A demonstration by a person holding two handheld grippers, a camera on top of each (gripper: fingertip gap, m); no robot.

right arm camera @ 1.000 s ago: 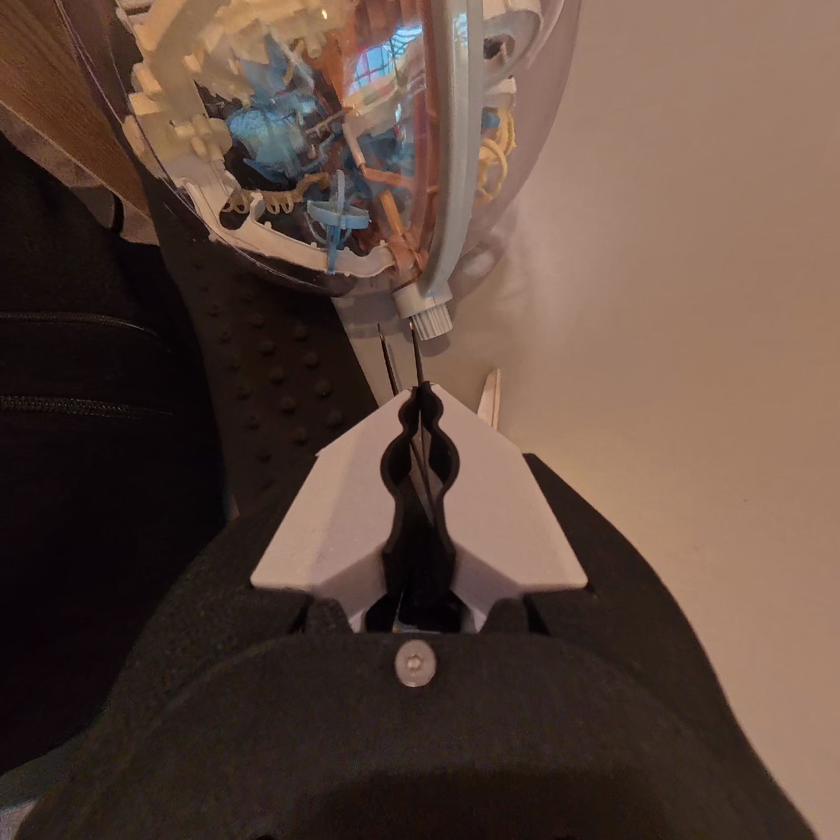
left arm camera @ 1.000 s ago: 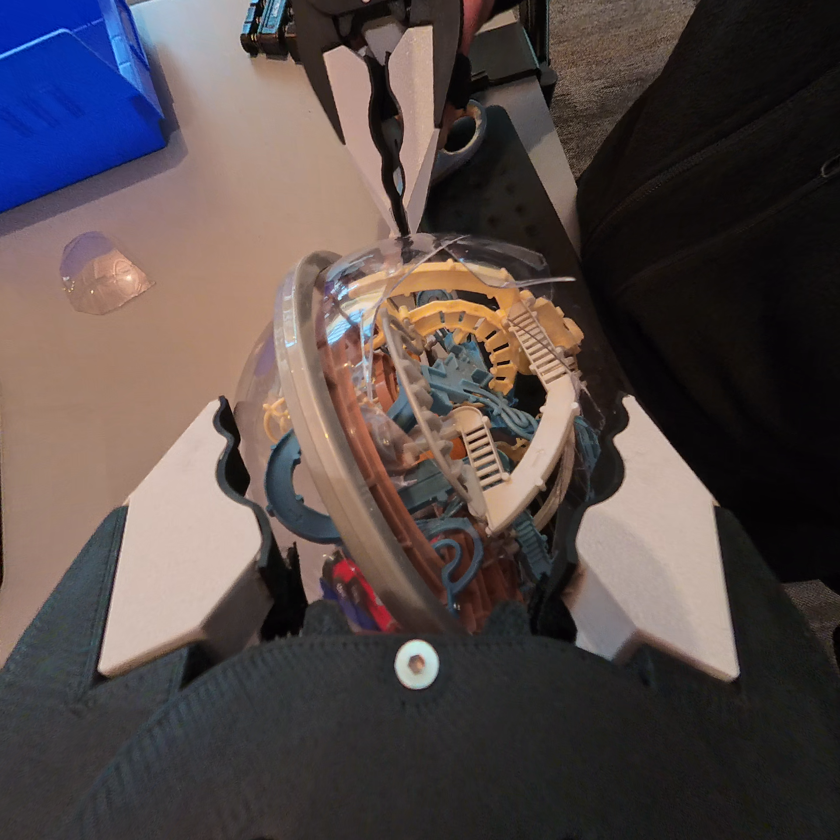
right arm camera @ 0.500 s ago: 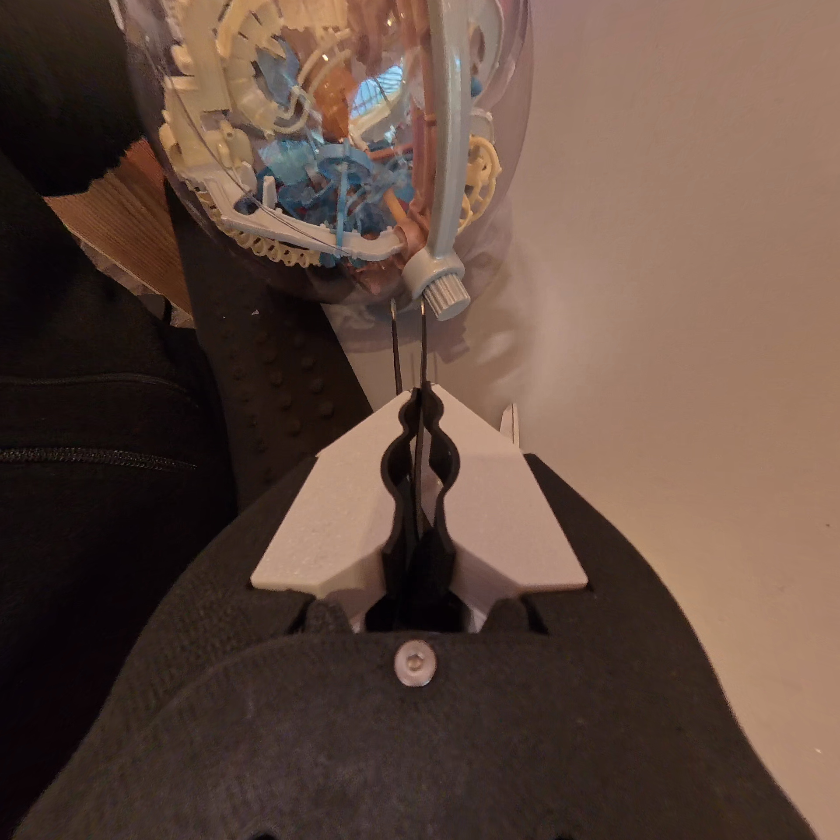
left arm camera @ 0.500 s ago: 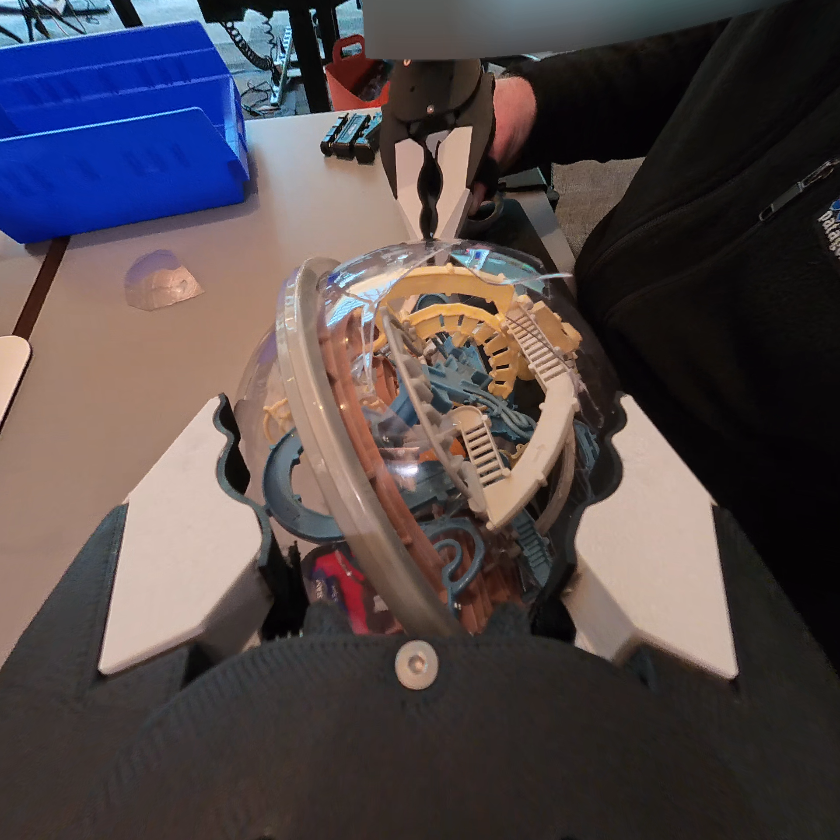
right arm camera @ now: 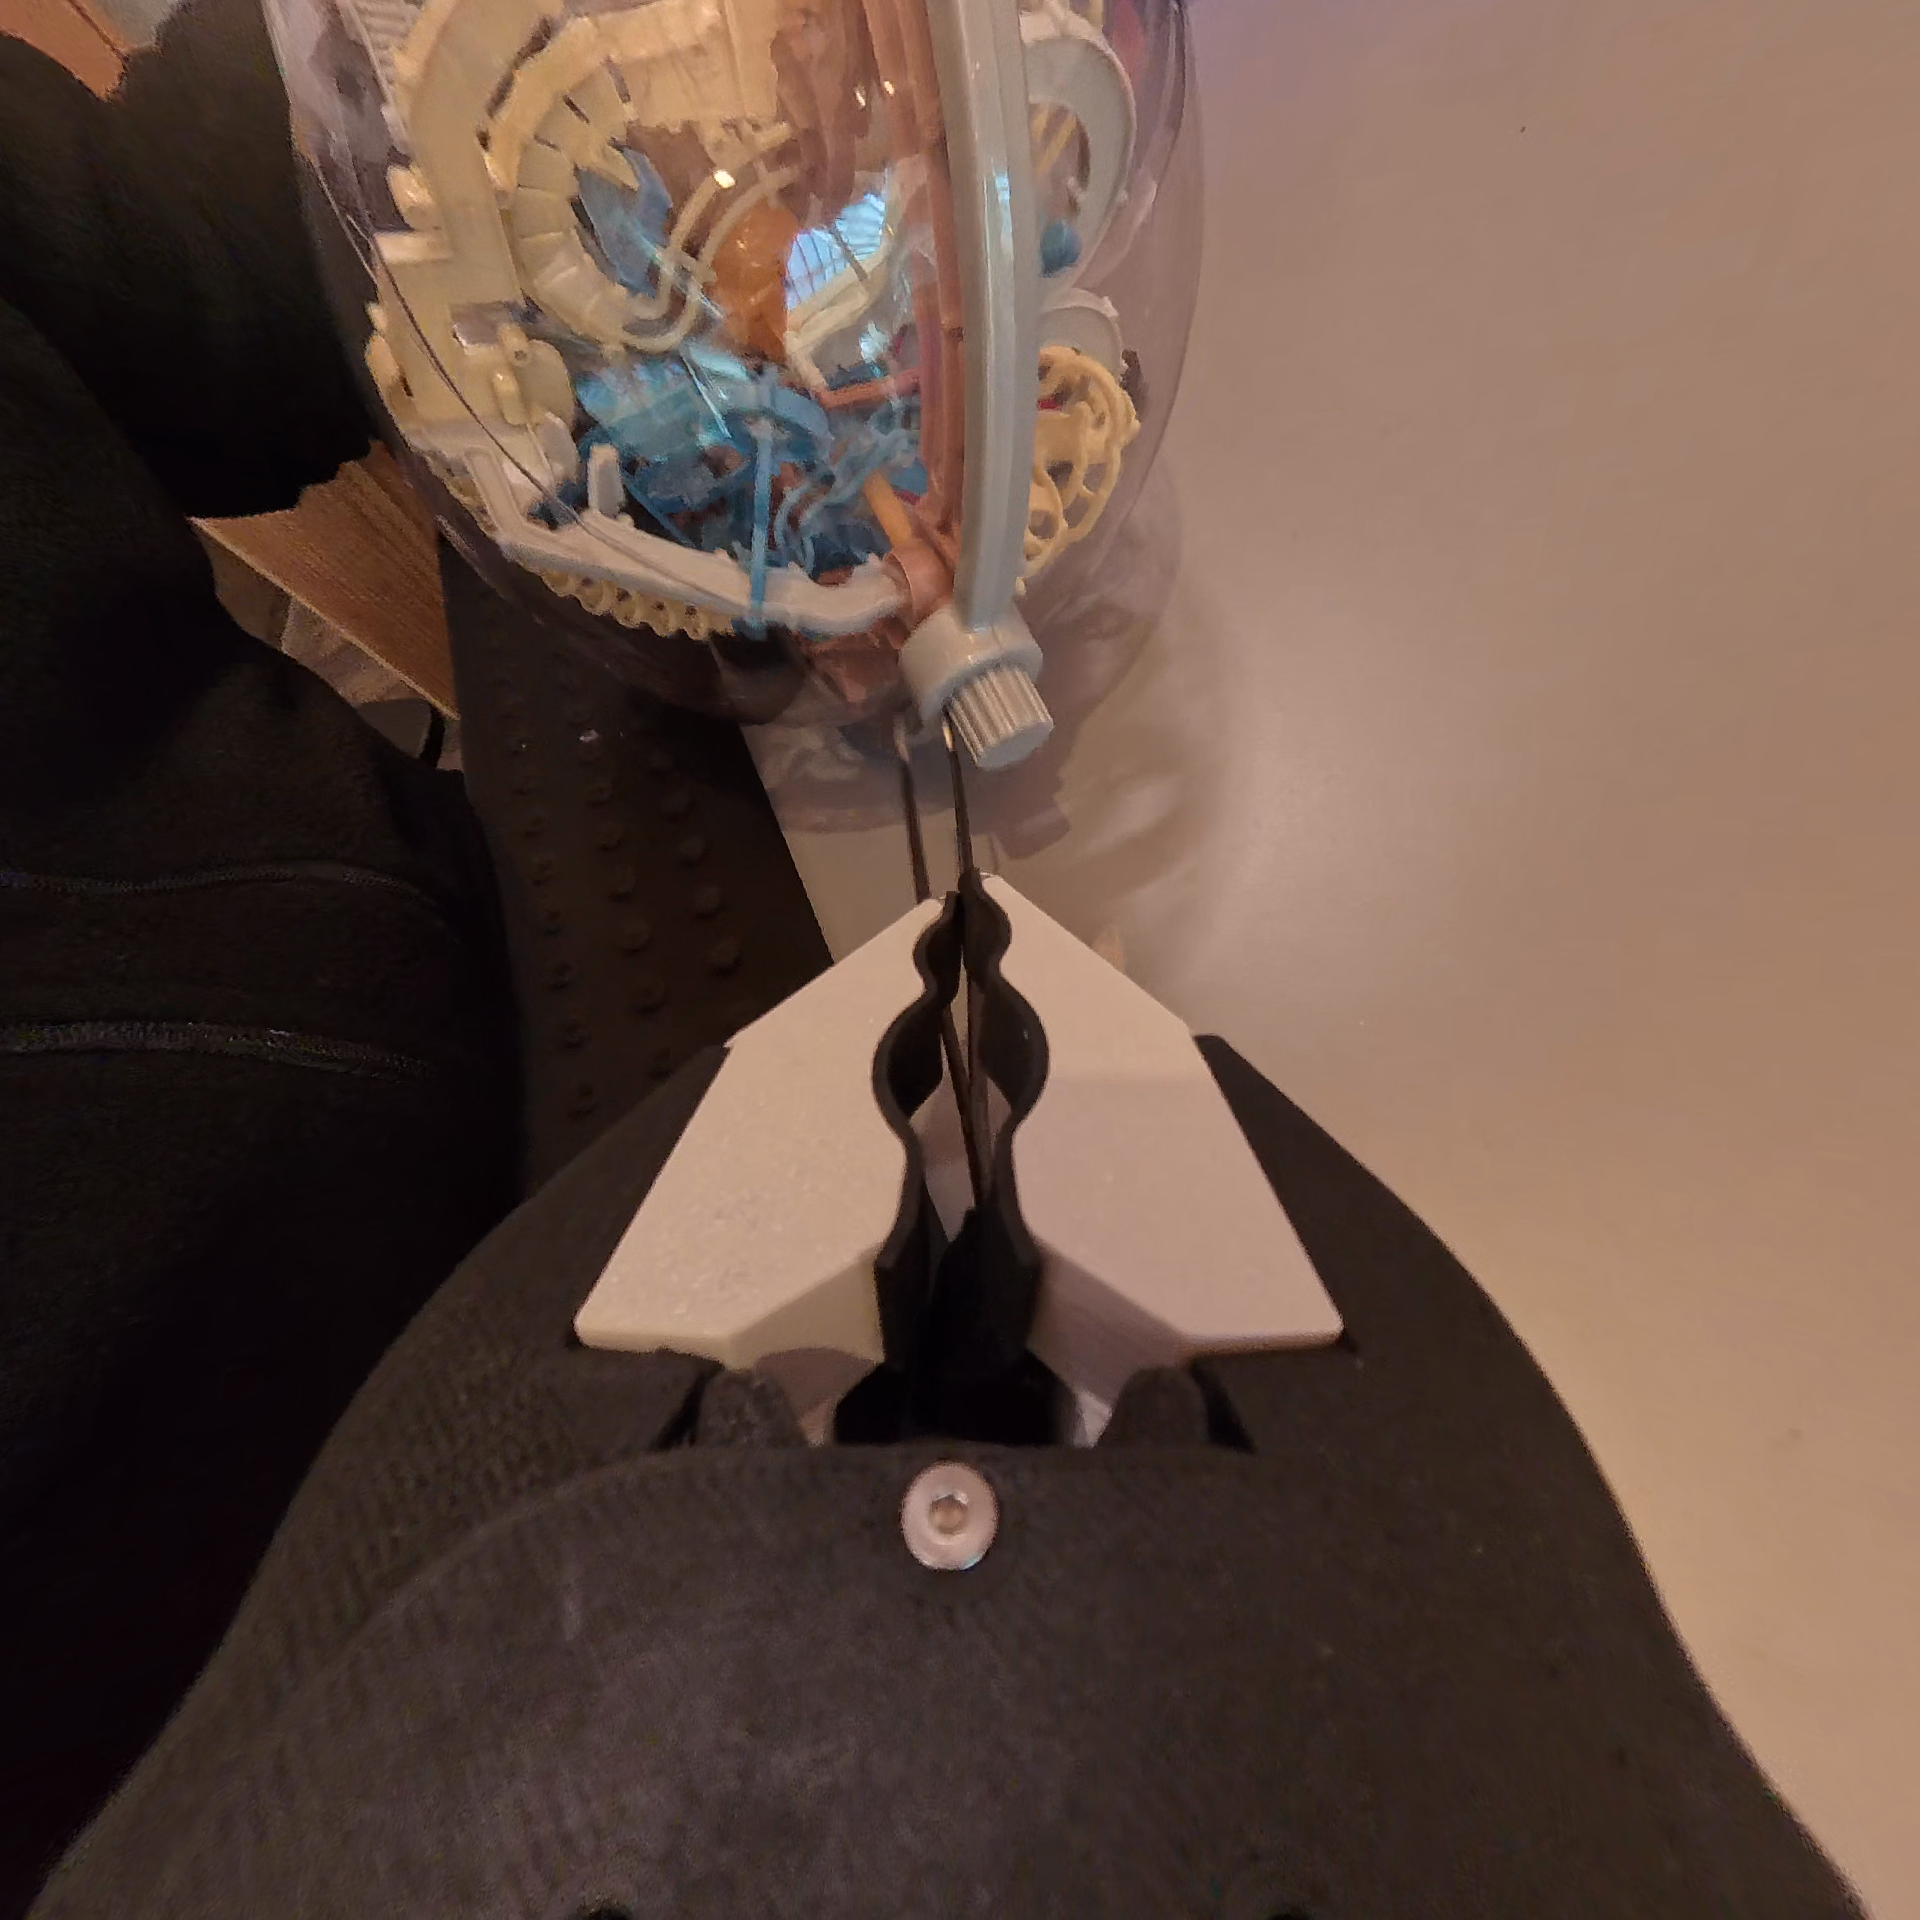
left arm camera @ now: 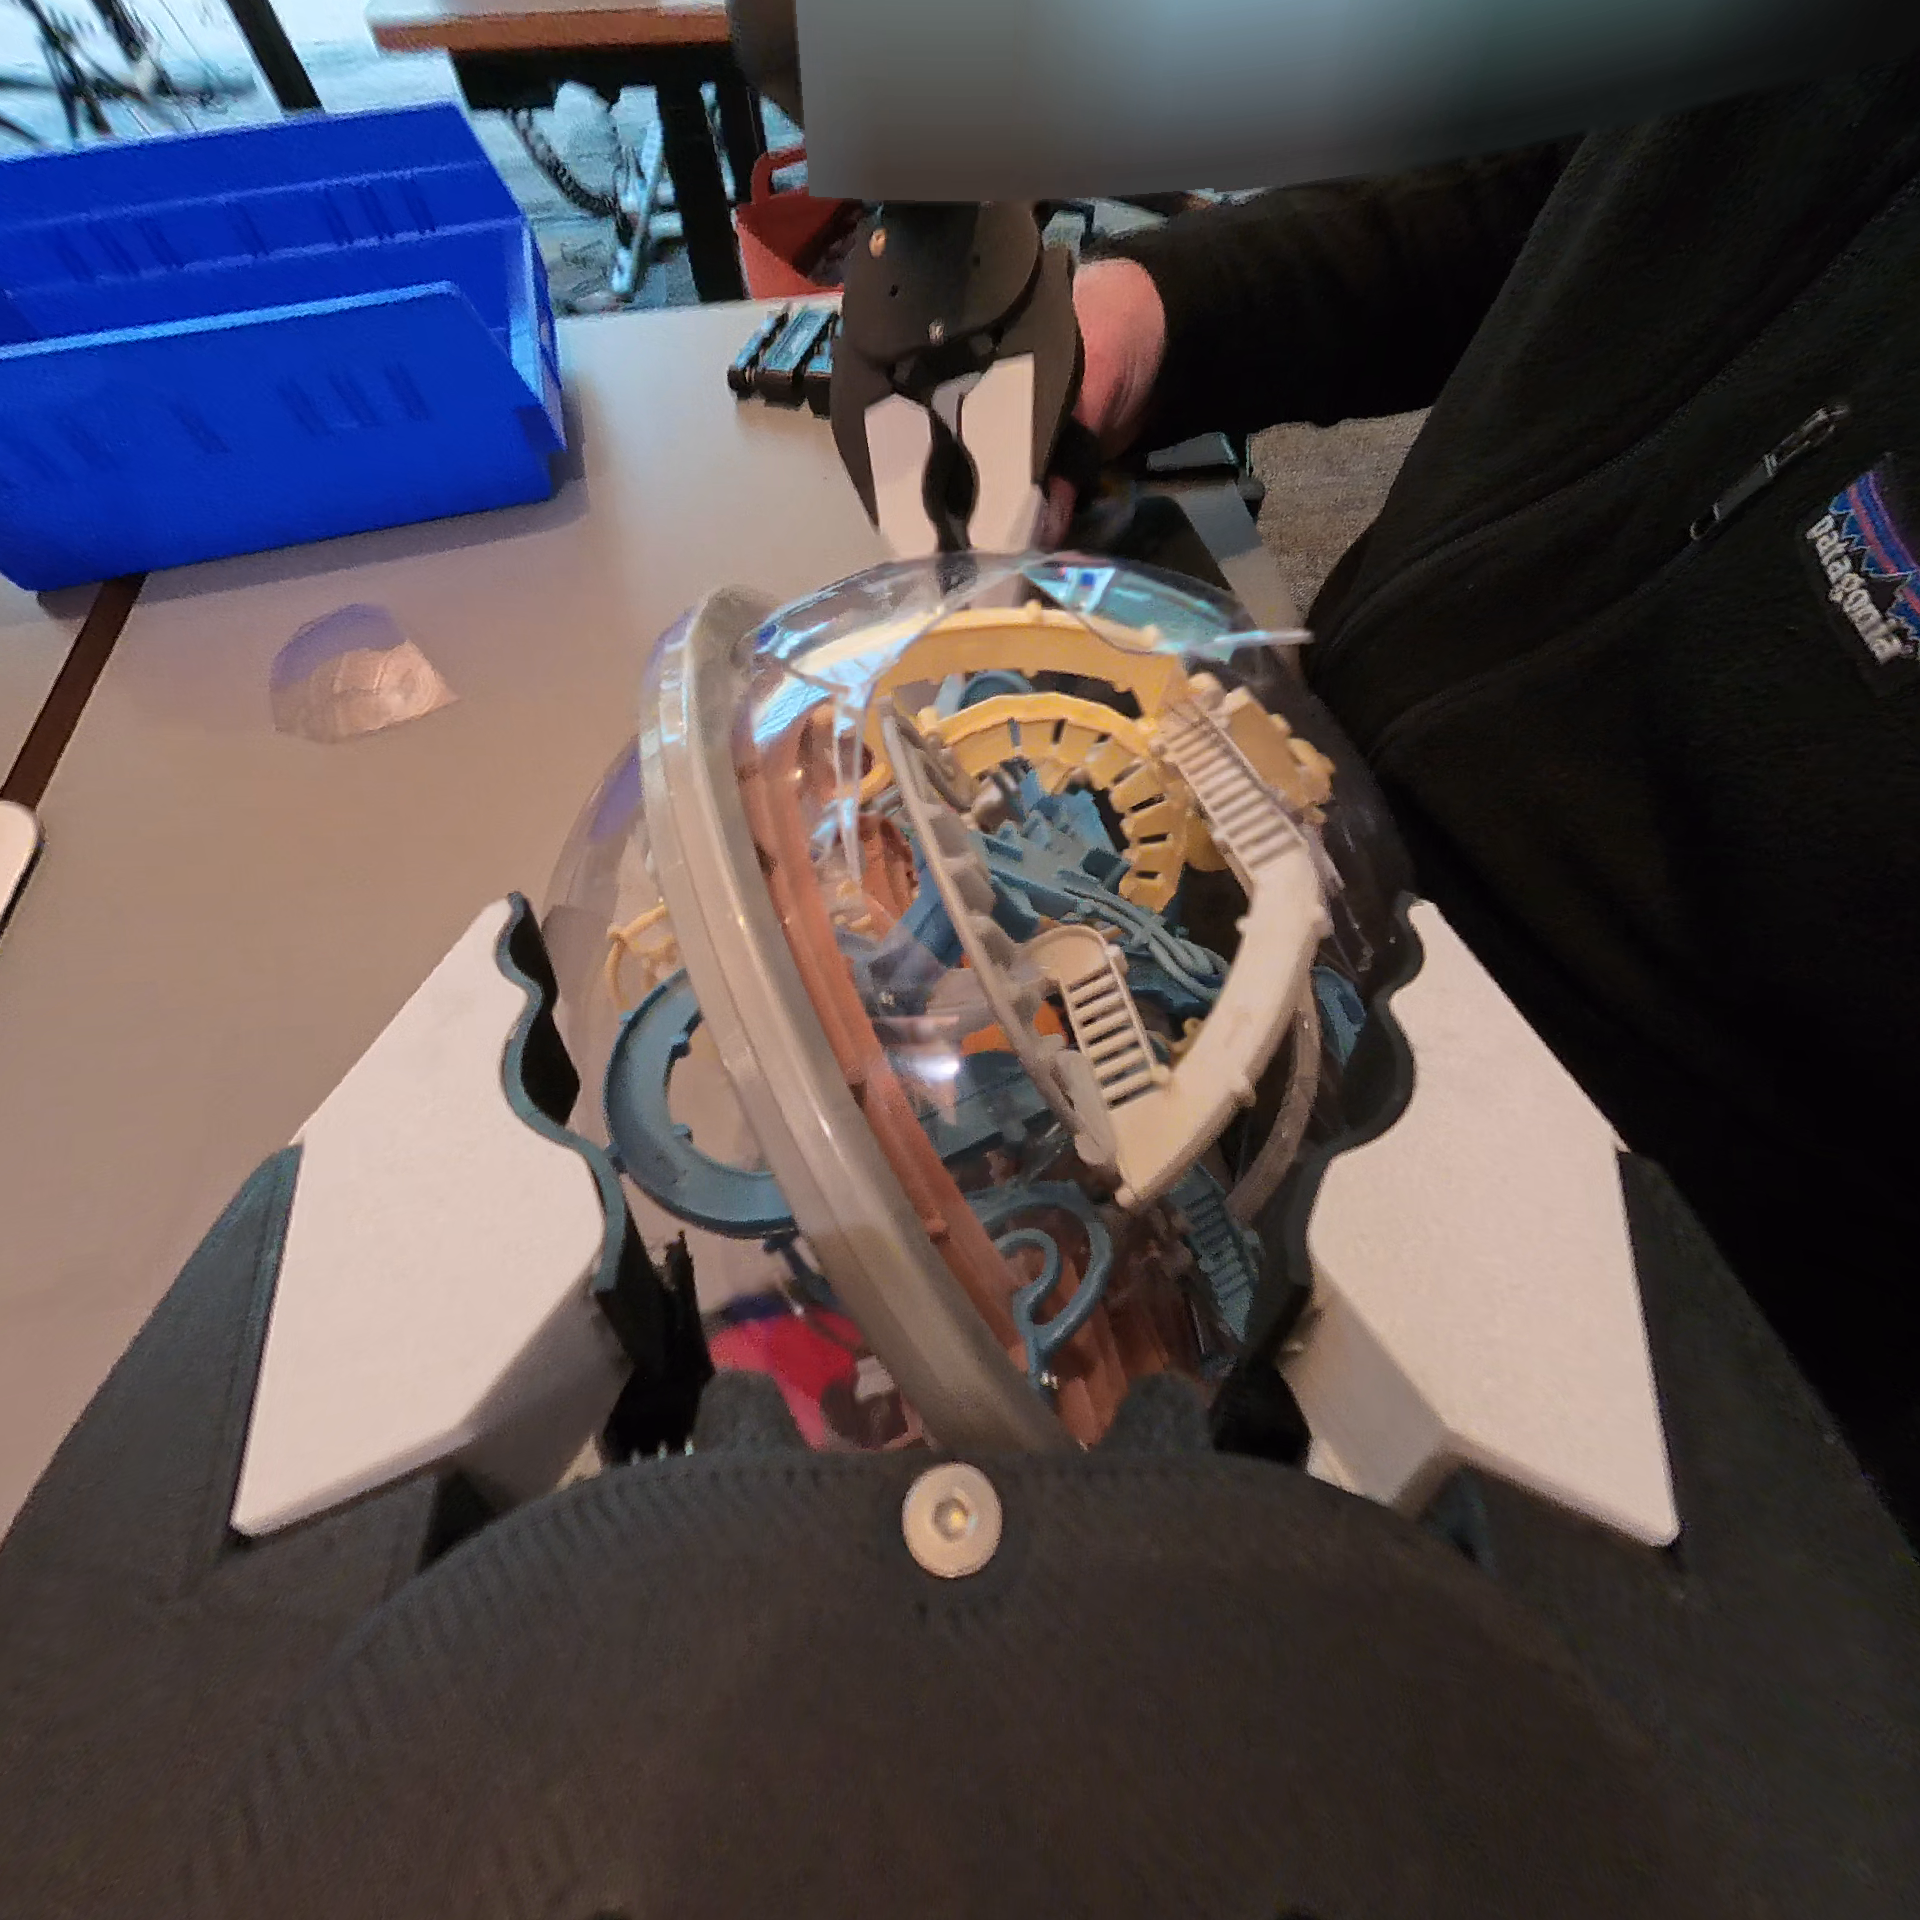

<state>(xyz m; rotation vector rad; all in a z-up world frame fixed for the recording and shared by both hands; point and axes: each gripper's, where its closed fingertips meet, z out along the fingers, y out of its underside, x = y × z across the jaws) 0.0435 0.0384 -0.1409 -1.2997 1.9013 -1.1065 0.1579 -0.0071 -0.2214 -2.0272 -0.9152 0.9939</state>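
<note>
Left view has tipped up over the last second, so more of the blue bins (left arm camera: 260, 416) and the person's black fleece jacket (left arm camera: 1662, 831) show now, and in the right view the grey knob (right arm camera: 987, 707) has slid lower and rightward; no readable brand on the toy itself, the only writing is a small logo patch (left arm camera: 1870, 561) on the jacket chest; left gripper (left arm camera: 961, 914) is spread wide with its white, wavy-edged fingers clamped on both sides of the maze ball (left arm camera: 1018, 831), a clear hard-plastic sphere with a grey equator ring and yellow, blue, brown and cream tracks and little ladders inside, shell cracked jagged at the top; it's held up over the beige table (left arm camera: 208, 883), near the person's side; right gripper (right arm camera: 961, 894) is pinched closed on a thin black tool (right arm camera: 961, 821) with two prongs, tips right by that ribbed knob, can't tell if touching; a curved clear shard (left arm camera: 358, 691) lies on the table well apart; black dotted mat (right arm camera: 623, 883) sits under the ball's far side; a hand (left arm camera: 1117, 343) grips the right gripper behind.
</note>
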